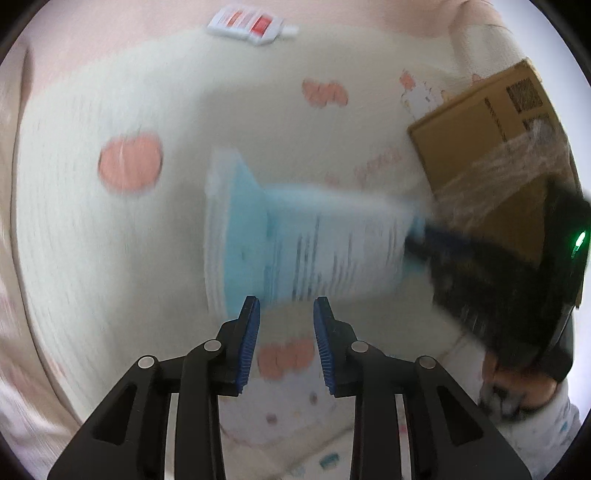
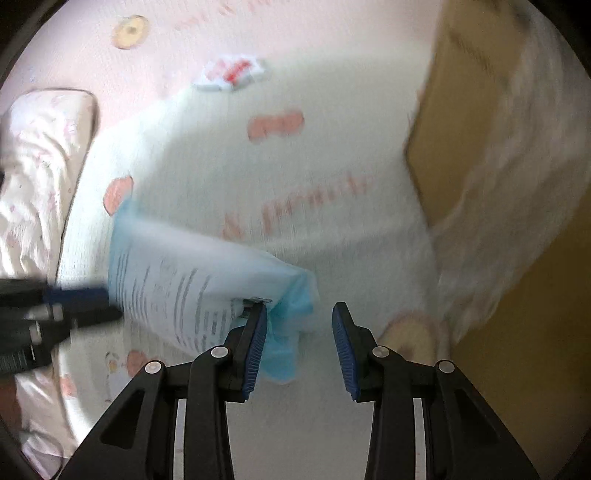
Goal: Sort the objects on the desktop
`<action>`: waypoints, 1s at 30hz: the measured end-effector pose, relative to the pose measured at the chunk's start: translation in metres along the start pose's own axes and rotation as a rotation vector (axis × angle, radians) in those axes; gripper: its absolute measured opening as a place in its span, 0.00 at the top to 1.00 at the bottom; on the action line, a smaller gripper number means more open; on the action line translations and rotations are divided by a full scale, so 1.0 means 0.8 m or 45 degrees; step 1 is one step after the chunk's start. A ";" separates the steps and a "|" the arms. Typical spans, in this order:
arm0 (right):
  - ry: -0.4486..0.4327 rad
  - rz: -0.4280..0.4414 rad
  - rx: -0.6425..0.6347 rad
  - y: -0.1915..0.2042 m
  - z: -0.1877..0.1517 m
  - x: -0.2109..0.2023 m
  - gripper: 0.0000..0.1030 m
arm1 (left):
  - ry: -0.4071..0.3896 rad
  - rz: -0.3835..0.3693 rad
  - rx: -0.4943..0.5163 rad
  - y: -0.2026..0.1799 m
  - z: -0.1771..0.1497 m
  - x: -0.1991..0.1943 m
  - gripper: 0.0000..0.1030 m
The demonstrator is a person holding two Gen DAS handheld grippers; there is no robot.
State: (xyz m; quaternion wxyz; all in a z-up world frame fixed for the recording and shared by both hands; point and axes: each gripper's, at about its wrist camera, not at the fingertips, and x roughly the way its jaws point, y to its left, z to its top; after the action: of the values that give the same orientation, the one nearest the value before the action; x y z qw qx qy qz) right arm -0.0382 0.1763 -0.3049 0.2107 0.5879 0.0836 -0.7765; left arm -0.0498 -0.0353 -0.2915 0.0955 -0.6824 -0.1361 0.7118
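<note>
A light blue packet with a white printed label (image 1: 314, 240) lies on the cream patterned cloth (image 1: 240, 110); it also shows in the right wrist view (image 2: 192, 280). My left gripper (image 1: 286, 321) is open and empty, just short of the packet's near edge. My right gripper (image 2: 300, 325) is open, its left finger beside the packet's blue end. In the left wrist view the right gripper (image 1: 417, 243) reaches the packet's right end. A small white and red packet (image 1: 247, 24) lies far off, also seen in the right wrist view (image 2: 232, 74).
A brown cardboard box (image 1: 491, 155) wrapped with clear tape stands at the right, also in the right wrist view (image 2: 443, 147). A pale pillow (image 2: 40, 155) lies at the left. Both views are blurred by motion.
</note>
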 end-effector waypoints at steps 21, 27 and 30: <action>-0.179 0.150 0.084 0.018 -0.046 -0.051 0.32 | -0.267 -0.281 -0.513 0.083 -0.036 -0.041 0.35; -0.117 0.141 0.141 0.016 -0.035 -0.032 0.31 | -0.401 -0.273 -0.630 0.103 -0.040 -0.046 0.35; -0.111 0.185 0.201 0.012 -0.031 -0.027 0.30 | -0.380 -0.264 -0.594 0.104 -0.026 -0.042 0.35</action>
State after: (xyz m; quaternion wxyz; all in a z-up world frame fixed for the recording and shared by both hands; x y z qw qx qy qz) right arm -0.0077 0.1819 -0.2905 0.2230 0.5727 -0.0298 -0.7883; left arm -0.0234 -0.1232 -0.2873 -0.0128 -0.5561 -0.3777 0.7403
